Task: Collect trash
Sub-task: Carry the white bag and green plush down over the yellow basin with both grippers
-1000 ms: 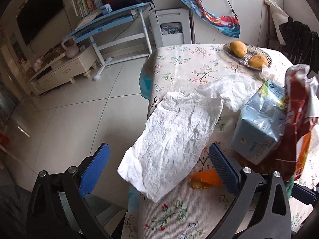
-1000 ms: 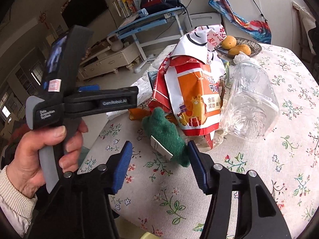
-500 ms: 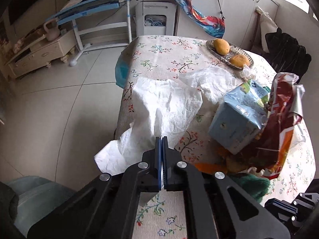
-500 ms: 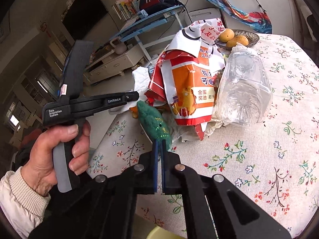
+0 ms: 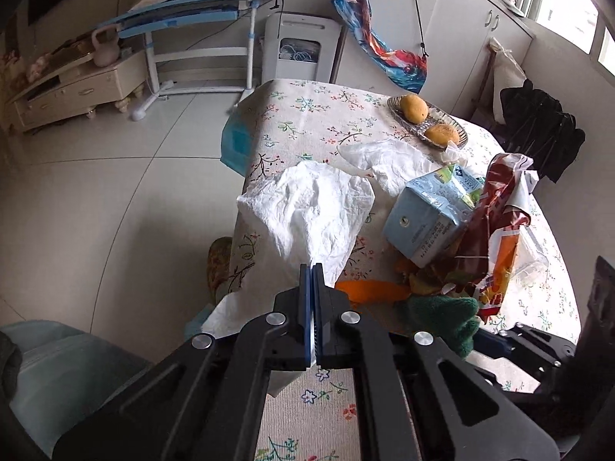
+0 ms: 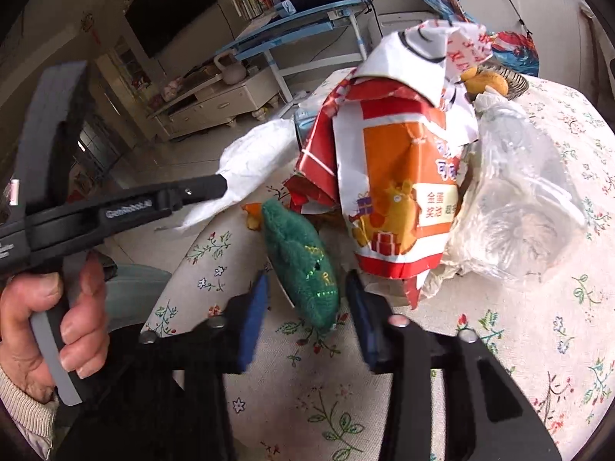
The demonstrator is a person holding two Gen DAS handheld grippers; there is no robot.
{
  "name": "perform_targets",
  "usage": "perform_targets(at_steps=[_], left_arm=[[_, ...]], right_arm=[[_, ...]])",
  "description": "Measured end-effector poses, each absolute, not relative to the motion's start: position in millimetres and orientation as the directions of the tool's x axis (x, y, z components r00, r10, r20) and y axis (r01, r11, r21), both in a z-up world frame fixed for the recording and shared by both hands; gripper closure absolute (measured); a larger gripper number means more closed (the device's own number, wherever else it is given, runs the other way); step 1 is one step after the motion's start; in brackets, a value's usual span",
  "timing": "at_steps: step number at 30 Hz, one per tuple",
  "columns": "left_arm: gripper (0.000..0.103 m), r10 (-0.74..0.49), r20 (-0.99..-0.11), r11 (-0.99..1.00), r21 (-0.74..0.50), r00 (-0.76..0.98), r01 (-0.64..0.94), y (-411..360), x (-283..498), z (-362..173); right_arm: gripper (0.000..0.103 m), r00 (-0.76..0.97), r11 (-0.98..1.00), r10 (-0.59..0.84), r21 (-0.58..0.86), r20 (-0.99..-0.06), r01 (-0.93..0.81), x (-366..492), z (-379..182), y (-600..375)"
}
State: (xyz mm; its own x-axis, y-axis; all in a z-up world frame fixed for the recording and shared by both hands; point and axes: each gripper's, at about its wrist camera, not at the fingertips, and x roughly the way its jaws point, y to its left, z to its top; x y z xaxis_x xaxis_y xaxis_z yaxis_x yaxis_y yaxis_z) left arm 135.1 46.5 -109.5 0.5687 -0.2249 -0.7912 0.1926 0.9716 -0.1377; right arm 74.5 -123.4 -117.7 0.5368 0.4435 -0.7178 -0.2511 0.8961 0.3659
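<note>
The left hand-held gripper (image 5: 312,307) is clenched on the near edge of a crumpled white paper sheet (image 5: 311,207), which stretches away from it along the left edge of the surface (image 5: 307,107). The right hand-held gripper (image 6: 303,309) stands released, its jaws either side of the near end of a green knitted piece (image 6: 303,261) whose long axis runs away from it and to the left. On the surface I count two white sheets, one blue carton (image 5: 430,219), one red-and-orange snack bag (image 6: 399,192), one clear plastic bottle (image 6: 515,199) and two fruits (image 5: 413,108) in a dish.
</note>
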Motion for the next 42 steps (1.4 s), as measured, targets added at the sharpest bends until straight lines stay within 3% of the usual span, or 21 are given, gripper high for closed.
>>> perform_targets(at_steps=[13,25,35,42], left_arm=[[0.101,-0.275,-0.68,0.96,-0.154,0.68,0.234,38,51,-47],[0.101,-0.31,-0.611,0.948,-0.141,0.728,0.285,36,-28,-1],[0.101,-0.316,-0.564,0.943,-0.101,0.763,0.317,33,-74,30],[0.101,-0.321,-0.541,0.94,-0.084,0.777,0.33,32,-100,42]], right_arm=[[0.079,0.602,0.828,0.541,0.5,-0.587,-0.256,1,-82,-170],[0.079,0.647,0.817,0.551,0.499,-0.526,-0.29,-60,-43,-187],[0.079,0.605,0.818,0.561,0.488,-0.564,-0.304,-98,-49,-184],[0.078,0.516,0.829,0.553,0.493,-0.654,-0.265,-113,-82,-176]])
